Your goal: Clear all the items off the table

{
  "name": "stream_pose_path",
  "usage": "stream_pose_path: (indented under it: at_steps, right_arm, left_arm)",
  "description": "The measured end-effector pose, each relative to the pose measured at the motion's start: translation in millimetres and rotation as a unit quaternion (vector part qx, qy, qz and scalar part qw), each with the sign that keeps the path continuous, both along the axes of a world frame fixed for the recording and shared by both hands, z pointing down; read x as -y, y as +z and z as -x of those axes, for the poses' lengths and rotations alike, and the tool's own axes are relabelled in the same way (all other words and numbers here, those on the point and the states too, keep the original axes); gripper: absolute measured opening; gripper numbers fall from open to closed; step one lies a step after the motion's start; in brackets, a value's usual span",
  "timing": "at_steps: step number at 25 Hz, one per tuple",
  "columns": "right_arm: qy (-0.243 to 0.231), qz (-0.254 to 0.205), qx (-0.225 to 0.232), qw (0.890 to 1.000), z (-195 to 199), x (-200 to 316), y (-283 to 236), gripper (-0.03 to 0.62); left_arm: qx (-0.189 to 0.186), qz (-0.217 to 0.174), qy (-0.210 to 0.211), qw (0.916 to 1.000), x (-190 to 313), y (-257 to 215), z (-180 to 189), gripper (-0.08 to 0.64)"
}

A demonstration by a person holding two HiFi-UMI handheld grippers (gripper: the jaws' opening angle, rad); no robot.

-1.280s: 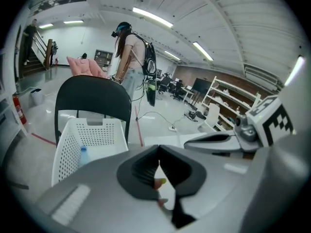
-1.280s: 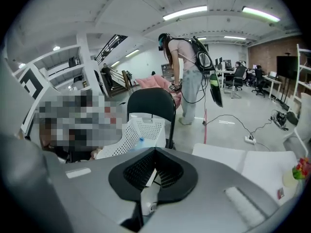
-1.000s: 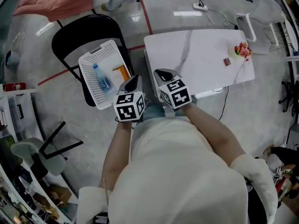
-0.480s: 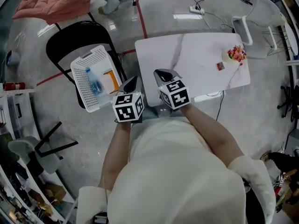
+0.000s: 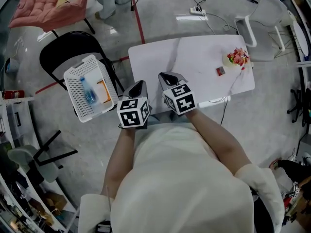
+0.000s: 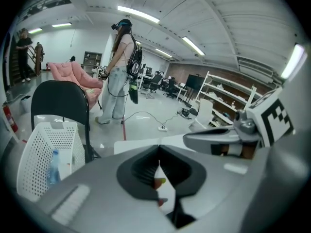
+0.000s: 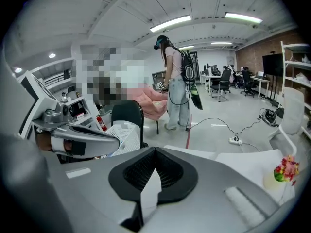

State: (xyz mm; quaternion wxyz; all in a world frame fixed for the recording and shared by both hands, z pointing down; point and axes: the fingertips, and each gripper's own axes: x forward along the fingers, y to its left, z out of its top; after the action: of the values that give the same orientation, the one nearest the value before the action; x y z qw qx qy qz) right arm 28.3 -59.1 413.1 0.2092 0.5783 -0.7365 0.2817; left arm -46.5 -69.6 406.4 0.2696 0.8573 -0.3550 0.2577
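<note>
- Worktop (image 5: 194,52): just ahead of both my grippers.
- Basket (image 5: 73,93): left of my left gripper (image 5: 138,87), off the worktop; likely the drop point.
- Left gripper and right gripper (image 5: 168,77): jaws closed, both empty, free to pick.
- Flower pot (image 5: 236,58) and small red item (image 5: 220,71): ahead-right of the right gripper, uncleared.

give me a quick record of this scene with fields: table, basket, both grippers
table: white; flowers and a small red block toward its right end
basket: white, on a black chair left of the table
in basket: blue bottle, orange item
left gripper: shut, empty, by the table's near edge
right gripper: shut, empty, beside the left one
</note>
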Motion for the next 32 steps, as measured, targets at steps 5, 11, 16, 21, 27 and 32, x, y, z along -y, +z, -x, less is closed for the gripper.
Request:
stream_pose_path:
  at_steps: [5, 11, 16, 21, 27, 32]
  right_arm:
    - [0.012, 0.001, 0.009, 1.0, -34, -8, 3, -0.002]
    - [0.016, 0.007, 0.012, 1.0, -75, -25, 8, -0.002]
    - [0.016, 0.014, 0.012, 1.0, -107, -42, 15, 0.0]
    - [0.025, 0.025, 0.011, 0.999, -144, -61, 23, -0.002]
    - [0.051, 0.042, 0.022, 0.998, -188, -80, 39, -0.002]
    - [0.071, 0.049, 0.034, 0.996, -221, -91, 48, -0.002]
  left_arm:
    - [0.005, 0.003, 0.003, 1.0, -4, 4, -33, 0.009]
    - [0.006, 0.005, 0.01, 0.9999, -18, 8, -76, 0.009]
    - [0.004, 0.009, 0.007, 0.9999, -30, 13, -108, 0.009]
    - [0.004, 0.015, 0.009, 0.9998, -46, 17, -139, 0.009]
    - [0.013, 0.022, 0.018, 0.9995, -62, 28, -174, 0.009]
    - [0.023, 0.03, 0.031, 0.9988, -75, 39, -203, 0.009]
